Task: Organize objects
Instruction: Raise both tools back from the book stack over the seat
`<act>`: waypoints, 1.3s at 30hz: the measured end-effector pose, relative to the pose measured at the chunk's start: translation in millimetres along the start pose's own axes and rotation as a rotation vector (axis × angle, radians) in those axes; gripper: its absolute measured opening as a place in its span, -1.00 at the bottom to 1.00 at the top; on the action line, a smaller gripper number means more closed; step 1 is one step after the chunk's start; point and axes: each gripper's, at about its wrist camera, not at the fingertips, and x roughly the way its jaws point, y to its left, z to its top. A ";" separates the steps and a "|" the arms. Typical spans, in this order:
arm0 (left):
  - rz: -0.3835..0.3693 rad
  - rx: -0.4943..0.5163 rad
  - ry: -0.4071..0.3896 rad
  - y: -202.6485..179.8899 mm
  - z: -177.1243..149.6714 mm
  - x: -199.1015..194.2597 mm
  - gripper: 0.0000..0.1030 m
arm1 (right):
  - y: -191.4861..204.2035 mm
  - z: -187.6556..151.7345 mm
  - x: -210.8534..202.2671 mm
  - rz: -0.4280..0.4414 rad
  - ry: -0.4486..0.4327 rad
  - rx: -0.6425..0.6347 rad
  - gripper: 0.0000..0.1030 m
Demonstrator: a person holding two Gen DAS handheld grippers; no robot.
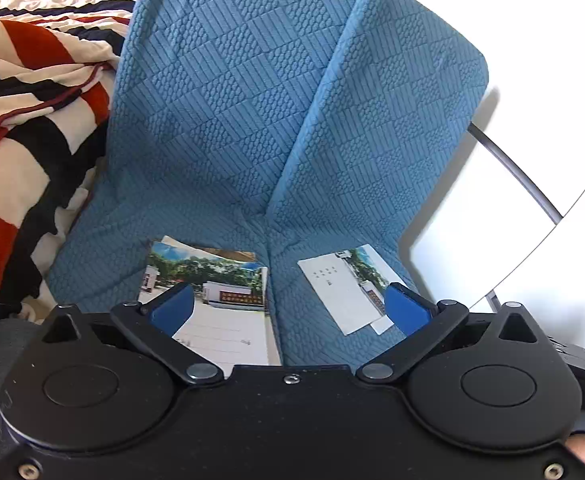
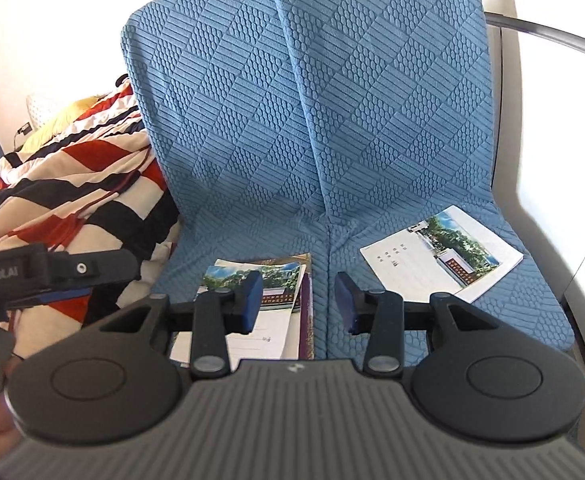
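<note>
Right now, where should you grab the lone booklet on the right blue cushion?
Take the lone booklet by its near corner, coming in low from the front with the right hand-held gripper. It lies flat on the right blue cushion, so only an edge offers anything to pinch; that corner points toward the front.

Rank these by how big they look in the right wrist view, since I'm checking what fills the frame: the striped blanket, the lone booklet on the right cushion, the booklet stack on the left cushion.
1. striped blanket
2. Unsure: lone booklet and booklet stack look alike, and the right gripper hides part of the stack.
</note>
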 end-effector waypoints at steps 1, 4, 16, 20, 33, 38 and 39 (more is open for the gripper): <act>0.002 0.003 0.001 -1.7 -0.1 0.5 0.98 | -1.8 0.8 0.4 -0.003 0.004 -0.001 0.14; 0.006 0.015 0.009 -7.2 -0.6 4.4 0.98 | -7.9 1.4 -0.3 0.007 -0.003 0.005 0.81; -0.018 0.044 0.017 -26.0 -4.5 21.2 0.98 | -36.7 -5.9 1.9 -0.032 0.014 0.064 0.80; -0.020 0.055 0.030 -35.7 -9.2 31.0 0.98 | -45.8 -4.6 1.7 -0.038 0.009 0.056 0.80; -0.047 0.081 0.049 -60.5 -37.1 66.8 0.98 | -94.9 -32.0 8.6 -0.067 0.002 0.117 0.80; -0.044 0.097 0.046 -69.0 -47.0 84.6 0.98 | -118.3 -53.2 19.1 -0.121 -0.011 0.118 0.80; -0.044 0.100 0.045 -70.4 -48.9 88.1 0.98 | -122.9 -57.1 21.8 -0.129 -0.013 0.121 0.80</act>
